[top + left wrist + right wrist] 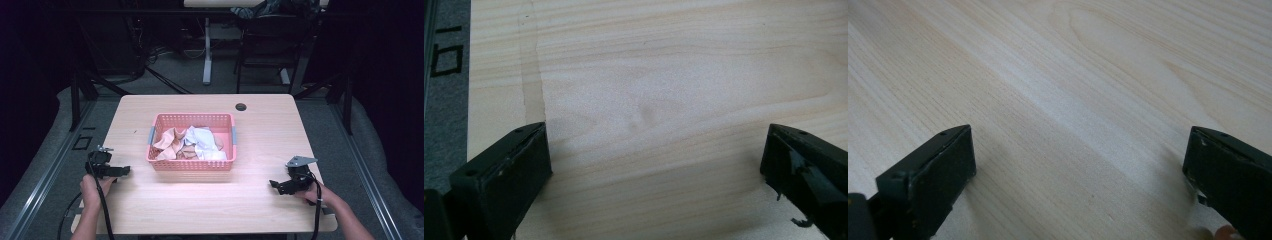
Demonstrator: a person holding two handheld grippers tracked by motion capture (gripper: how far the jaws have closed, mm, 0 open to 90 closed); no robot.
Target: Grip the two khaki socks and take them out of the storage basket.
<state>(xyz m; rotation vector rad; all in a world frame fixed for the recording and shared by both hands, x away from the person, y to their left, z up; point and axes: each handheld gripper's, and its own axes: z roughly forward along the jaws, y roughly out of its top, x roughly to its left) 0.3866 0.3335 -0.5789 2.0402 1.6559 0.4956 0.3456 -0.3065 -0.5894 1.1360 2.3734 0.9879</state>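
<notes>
Both grippers poised, nothing picked up yet

The left gripper (118,171) and right gripper (276,185) rest low on the table (200,205), jaws spread wide and empty (start position, I judge); ahead, between them, crumpled cloths (192,143) fill the pink basket (191,165), so next comes reaching inward.

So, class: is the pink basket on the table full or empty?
Partly filled. The pink basket holds crumpled cloths, peach and white, heaped across its floor and staying below its rim.
</notes>
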